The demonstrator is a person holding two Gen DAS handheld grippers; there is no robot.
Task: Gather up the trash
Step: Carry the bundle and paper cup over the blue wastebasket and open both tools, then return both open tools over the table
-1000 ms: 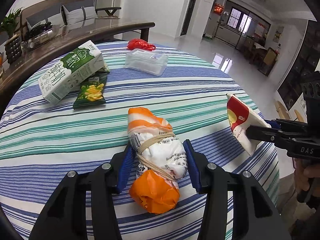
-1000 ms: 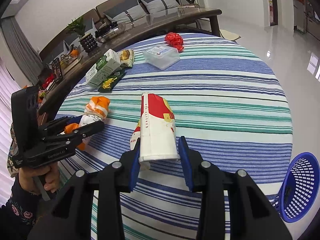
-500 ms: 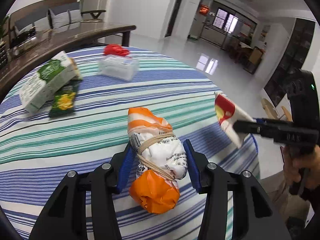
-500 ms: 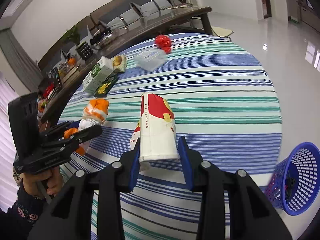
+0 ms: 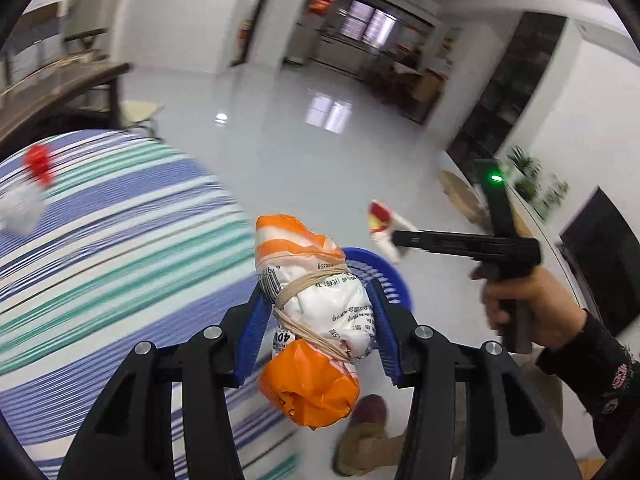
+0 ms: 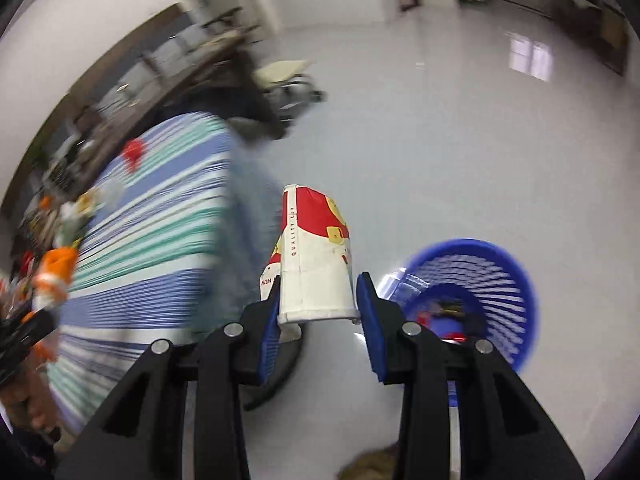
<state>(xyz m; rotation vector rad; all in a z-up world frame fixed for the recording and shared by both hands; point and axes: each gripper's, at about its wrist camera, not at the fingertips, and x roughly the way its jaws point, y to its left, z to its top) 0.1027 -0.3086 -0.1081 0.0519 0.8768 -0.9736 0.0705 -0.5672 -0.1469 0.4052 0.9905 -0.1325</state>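
My left gripper (image 5: 316,332) is shut on an orange and white plastic bundle (image 5: 316,312) tied with string, held past the edge of the striped table (image 5: 100,248). My right gripper (image 6: 318,316) is shut on a flattened red and white paper cup (image 6: 316,264), held in the air above the floor. A blue mesh basket (image 6: 480,280) stands on the floor just right of the cup, with some trash inside. In the left wrist view the right gripper (image 5: 394,240) holds the cup (image 5: 384,228) above that basket (image 5: 384,276), which the bundle partly hides.
A red wrapper (image 5: 38,160) and a clear box (image 5: 20,210) lie blurred at the table's far side. A hand (image 5: 524,304) in a dark sleeve holds the right tool. Brown shoes (image 5: 360,436) stand on the glossy floor (image 6: 440,140). A wooden bench (image 6: 168,76) lies beyond.
Both grippers have swung right, off the table and toward the blue basket on the floor, each carrying its item. The table now lies at the left of both views.
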